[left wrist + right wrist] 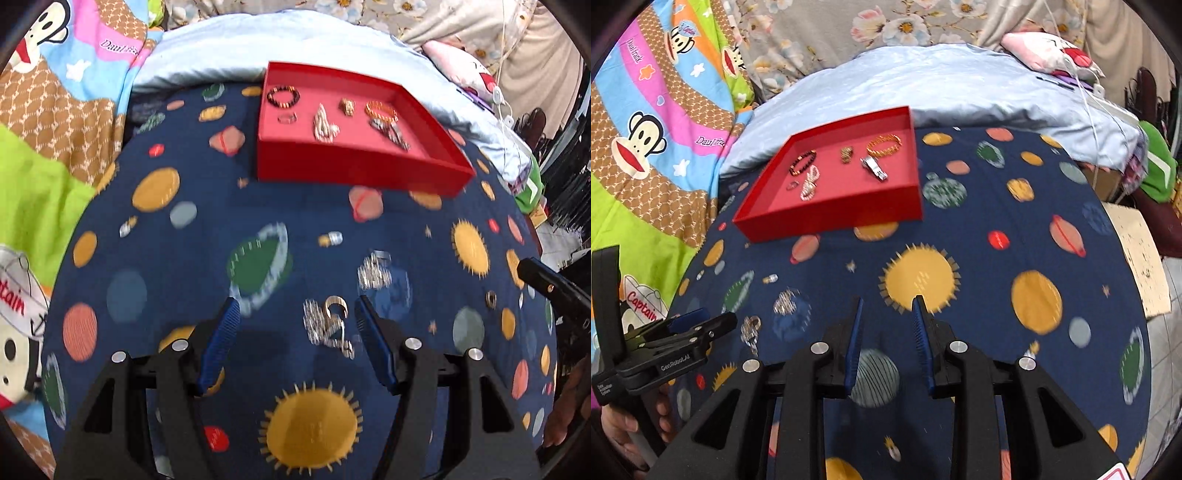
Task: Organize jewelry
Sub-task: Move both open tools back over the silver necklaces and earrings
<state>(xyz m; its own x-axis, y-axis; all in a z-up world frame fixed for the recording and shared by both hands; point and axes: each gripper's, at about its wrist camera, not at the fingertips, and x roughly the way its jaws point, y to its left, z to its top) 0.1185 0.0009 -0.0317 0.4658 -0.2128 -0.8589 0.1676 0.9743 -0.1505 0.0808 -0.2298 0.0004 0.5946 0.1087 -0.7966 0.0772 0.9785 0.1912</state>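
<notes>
Jewelry is partly sorted: several pieces already lie in the red tray [354, 166], and a few are left out on the planet-print cloth [207, 206].

The left gripper [295, 325] hangs low over the cloth with its blue-padded fingers spread wide and nothing between them. Just ahead of it, closer to the right-hand finger, lies a silvery chain with a gold clasp-like piece [330, 325], blurred, so its exact make is hard to tell. Beyond that is a second sparkly silver piece [373, 271], and off to the right a small ring [490, 298] sits alone near the edge of the cloth.

The right gripper [888, 308] is also parted and empty, held over a yellow sun on the print with no jewelry beneath it.

Further out, the tray rests at the far side of the cloth against a pale blue quilt [960, 85]. Inside it are a dark beaded bracelet [283, 96], an orange bead bracelet [381, 110], a small clear ring [287, 118], a white bead strand [324, 125], a small gold piece [347, 106] and a silver item [391, 133], all spaced apart.

By my reckoning about two thirds is done; three loose pieces remain, and the chain nearest the left gripper looks the likely next pick.
</notes>
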